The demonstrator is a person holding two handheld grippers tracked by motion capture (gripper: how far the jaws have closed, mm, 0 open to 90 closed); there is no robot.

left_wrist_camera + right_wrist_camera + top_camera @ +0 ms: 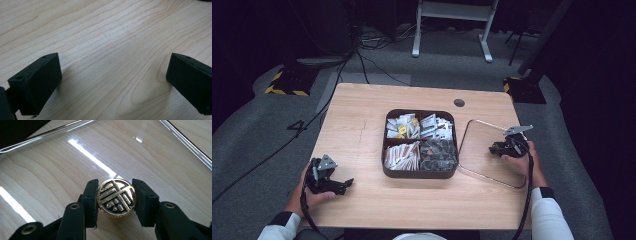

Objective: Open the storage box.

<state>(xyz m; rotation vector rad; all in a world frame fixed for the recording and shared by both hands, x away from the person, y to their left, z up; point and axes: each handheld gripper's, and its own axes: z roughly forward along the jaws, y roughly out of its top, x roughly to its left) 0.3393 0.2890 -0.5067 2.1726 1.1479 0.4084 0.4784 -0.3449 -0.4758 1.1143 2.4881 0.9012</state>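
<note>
Near the right edge of the pale wooden surface [362, 115], we held the right claw [498, 148] with its jaws pinching a round black-and-gold knob [116, 197] from both sides. That knob sat on top of a clear, rounded-square lid with a thin dark rim [472, 150], and the lid lay flat on the surface, just beside the right wall of the tray. In the right gripper view the pads pressed against the knob's left and right flanks, and its gold pattern of bars and dots faced the camera. Wood grain showed through the transparent lid [75, 157], and bright streaks of light ran across it. Our right hand [523, 162] gripped the tool from the near side, with a white sleeve behind it.

At the middle of the surface stood a dark brown square tray with rounded corners [419, 173], divided into four compartments. The two far compartments held white and brown packets with one yellow piece among them. The near left compartment held pale paper sticks, and the near right one held dark wrapped pieces.

Close to the near left corner, our left claw [343, 184] rested low over bare wood, well apart from the tray. Its jaws stood spread wide with nothing between them, as the left gripper view showed plainly.
</note>
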